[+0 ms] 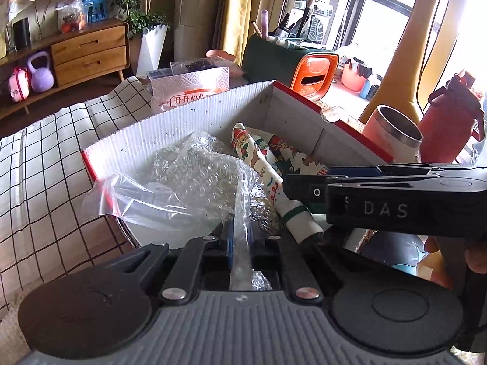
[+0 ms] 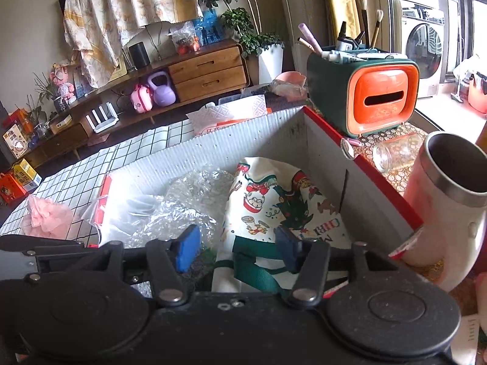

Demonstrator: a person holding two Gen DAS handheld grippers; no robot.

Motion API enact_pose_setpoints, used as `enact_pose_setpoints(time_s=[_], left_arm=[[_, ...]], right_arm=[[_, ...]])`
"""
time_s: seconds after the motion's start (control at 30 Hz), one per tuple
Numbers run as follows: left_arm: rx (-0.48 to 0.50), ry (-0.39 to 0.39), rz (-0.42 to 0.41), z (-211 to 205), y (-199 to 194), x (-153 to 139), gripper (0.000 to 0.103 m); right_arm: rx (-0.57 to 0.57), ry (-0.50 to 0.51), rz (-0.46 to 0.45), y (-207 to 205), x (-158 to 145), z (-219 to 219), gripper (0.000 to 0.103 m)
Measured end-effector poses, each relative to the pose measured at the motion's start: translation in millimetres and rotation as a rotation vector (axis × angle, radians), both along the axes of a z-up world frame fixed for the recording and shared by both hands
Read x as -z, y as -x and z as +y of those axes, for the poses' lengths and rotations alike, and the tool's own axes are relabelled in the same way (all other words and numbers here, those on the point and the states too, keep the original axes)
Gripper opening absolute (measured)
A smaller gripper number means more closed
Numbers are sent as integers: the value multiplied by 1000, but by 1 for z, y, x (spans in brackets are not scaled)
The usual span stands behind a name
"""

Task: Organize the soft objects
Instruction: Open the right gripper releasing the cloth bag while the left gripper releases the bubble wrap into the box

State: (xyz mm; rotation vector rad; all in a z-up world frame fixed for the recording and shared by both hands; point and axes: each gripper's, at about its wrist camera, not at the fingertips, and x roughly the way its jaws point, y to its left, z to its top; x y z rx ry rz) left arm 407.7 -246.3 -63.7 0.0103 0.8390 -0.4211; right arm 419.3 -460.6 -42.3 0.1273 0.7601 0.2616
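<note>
A white corrugated box point(image 1: 182, 121) with a red rim holds crumpled bubble wrap point(image 1: 201, 164), a clear zip bag point(image 1: 137, 200) with a red strip, and a cream cloth bag point(image 1: 268, 158) with a Christmas print and green straps. My left gripper point(image 1: 240, 237) is shut on a strip of the bubble wrap at the box's near edge. My right gripper point(image 2: 237, 249) stands open over the cloth bag point(image 2: 274, 200), its blue pads point(image 2: 188, 251) clear of the fabric. It enters the left wrist view side-on at the right point(image 1: 304, 188). A pink soft puff point(image 2: 48, 217) lies outside the box.
The box sits on a checkered cloth point(image 1: 45, 167). To its right stand a pink steel-rimmed tumbler point(image 2: 450, 188), a red bottle point(image 1: 447, 127) and a toppled glass jar point(image 2: 395, 152). Behind are an orange and green organizer point(image 2: 380, 100) and a tissue pack point(image 1: 188, 88).
</note>
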Motion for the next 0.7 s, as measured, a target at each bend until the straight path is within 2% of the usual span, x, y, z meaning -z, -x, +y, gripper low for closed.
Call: enact_pose_setpoints(time_s=[0.13, 0.4, 0.7], left_arm=[[4, -14, -24, 1, 10, -8, 10], [-4, 15, -50, 13, 29, -25, 11], [-25, 56, -76, 36, 58, -46, 12]], right_arm=[[11, 12, -15, 9, -8, -1, 65], [25, 13, -41, 29, -21, -2, 78], [12, 1, -74, 61, -38, 3, 87]])
